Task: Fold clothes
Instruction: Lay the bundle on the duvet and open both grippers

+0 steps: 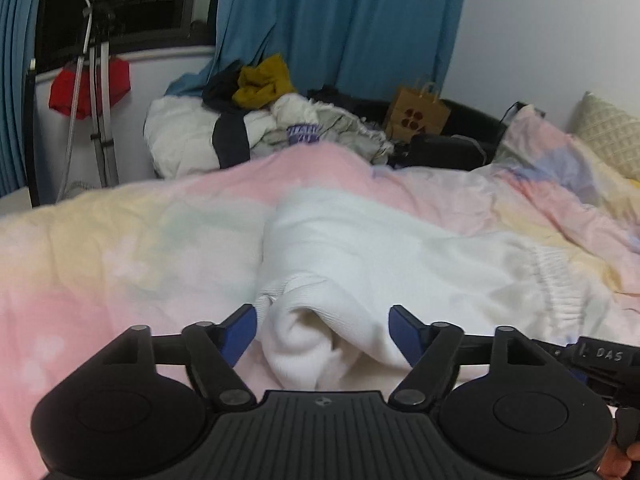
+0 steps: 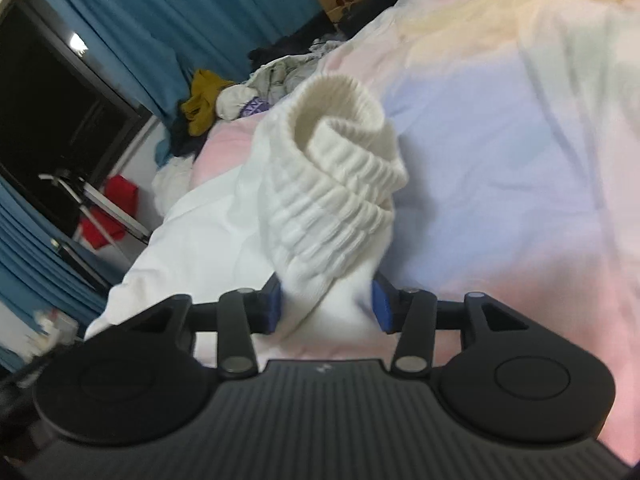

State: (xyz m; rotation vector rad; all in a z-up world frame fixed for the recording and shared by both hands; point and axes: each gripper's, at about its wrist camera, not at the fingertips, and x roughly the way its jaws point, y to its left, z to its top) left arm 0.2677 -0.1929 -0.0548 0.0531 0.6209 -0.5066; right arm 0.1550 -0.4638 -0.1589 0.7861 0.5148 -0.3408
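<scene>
Left wrist view shows the left gripper with its jaws wide apart around a bunched edge of the white sweater, not pressing on it. The sweater lies on the pastel duvet. The right gripper has the ribbed cuff between its fingers, and the cloth touches both pads. I judge a fold is just being laid down; next, both hands must let go and smooth it.

A sweater is lying on the bed at the centre of the left wrist frame. Behind it, a clothes pile is sitting at upper centre, a paper bag to its right, a pillow at far right.
</scene>
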